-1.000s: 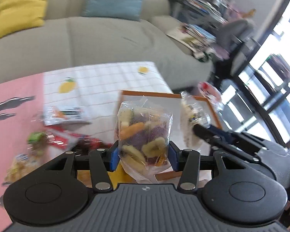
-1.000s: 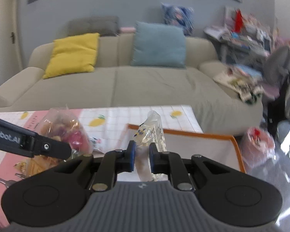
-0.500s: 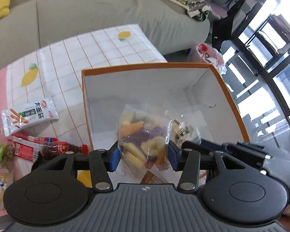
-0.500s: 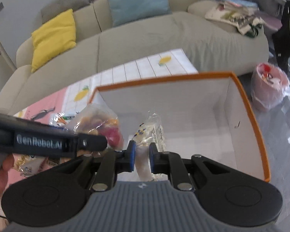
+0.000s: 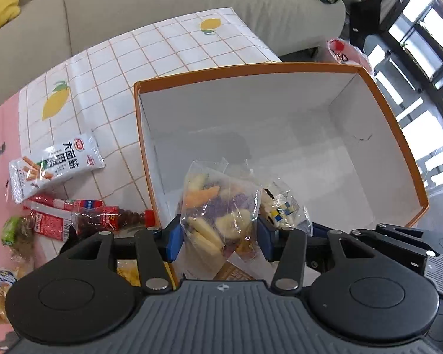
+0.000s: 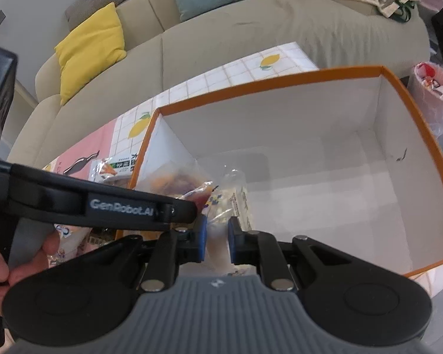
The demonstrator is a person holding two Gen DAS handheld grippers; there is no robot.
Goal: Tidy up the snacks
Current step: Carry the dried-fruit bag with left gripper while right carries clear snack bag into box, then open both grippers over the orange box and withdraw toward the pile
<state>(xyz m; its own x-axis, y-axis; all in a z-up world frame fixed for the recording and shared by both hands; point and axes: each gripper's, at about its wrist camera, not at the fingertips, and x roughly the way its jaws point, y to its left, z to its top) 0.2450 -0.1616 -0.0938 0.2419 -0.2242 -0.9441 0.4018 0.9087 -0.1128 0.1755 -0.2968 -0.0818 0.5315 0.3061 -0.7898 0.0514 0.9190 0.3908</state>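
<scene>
Behind the low table spread with a white grid cloth printed with lemons [image 5: 174, 59] runs a beige sofa [image 6: 251, 29] with a yellow cushion [image 6: 88, 50] at ten o'clock in the right wrist view. On the cloth stands an open white cardboard box with an orange rim [image 5: 251, 70]. The left gripper [image 5: 220, 237] pinches a clear bag of mixed dried fruit chips [image 5: 218, 209] over the box's near wall, its jaws just starting to ease apart. The right gripper [image 6: 215, 243], pressed together, pinches a clear packet with blue-and-yellow print [image 6: 236, 197] inside the box. Both snacks look about to be dropped; next each needs releasing, then lifting clear. Only the left view shows the loose snacks at nine o'clock: a white noodle-stick pouch [image 5: 56, 165] and red wrappers [image 5: 73, 215]. Only the right view shows the person's hand [image 6: 3, 265].
</scene>
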